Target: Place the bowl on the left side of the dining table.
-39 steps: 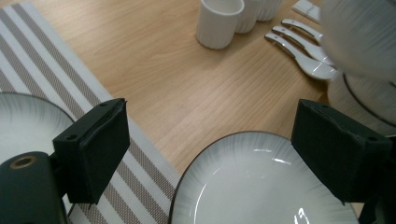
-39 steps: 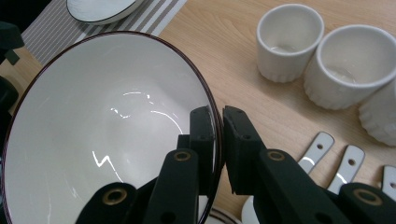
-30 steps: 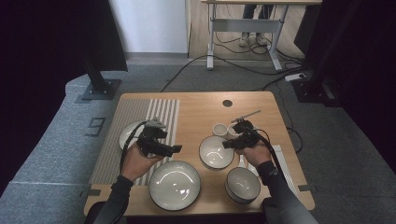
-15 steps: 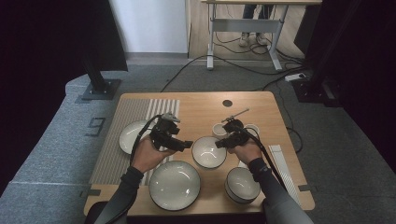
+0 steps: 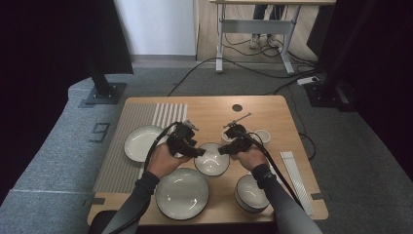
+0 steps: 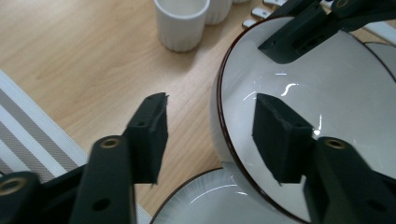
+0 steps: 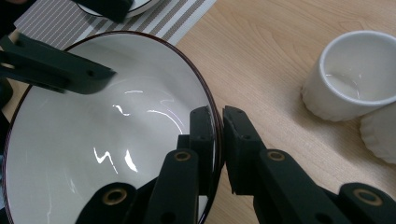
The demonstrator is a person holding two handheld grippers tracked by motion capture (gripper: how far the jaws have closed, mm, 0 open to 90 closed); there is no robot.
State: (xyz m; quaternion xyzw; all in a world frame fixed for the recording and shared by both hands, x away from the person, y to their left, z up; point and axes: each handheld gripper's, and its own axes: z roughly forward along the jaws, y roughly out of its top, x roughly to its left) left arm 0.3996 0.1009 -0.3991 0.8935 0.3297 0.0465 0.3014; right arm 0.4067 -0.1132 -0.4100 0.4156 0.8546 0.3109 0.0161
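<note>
A white bowl with a dark rim (image 5: 212, 161) sits at the table's middle, between my two grippers. My right gripper (image 7: 219, 140) is shut on the bowl's (image 7: 93, 126) right rim, one jaw inside and one outside. My left gripper (image 6: 210, 128) is open and straddles the opposite rim of the bowl (image 6: 336, 93), one jaw over the inside, the other outside above the wood. In the high view the left gripper (image 5: 195, 151) and right gripper (image 5: 225, 147) flank the bowl.
A large plate (image 5: 182, 193) lies at the front, a second plate (image 5: 139, 142) on the striped mat (image 5: 122, 146) at left. Another bowl (image 5: 251, 192) stands front right. Two small white cups (image 5: 260, 135) and a spoon (image 5: 238, 118) are behind the right gripper.
Both hands moved left and forward over the second. The bowl shifted left with the right gripper. The left gripper came off the plate area and now straddles the bowl's rim.
</note>
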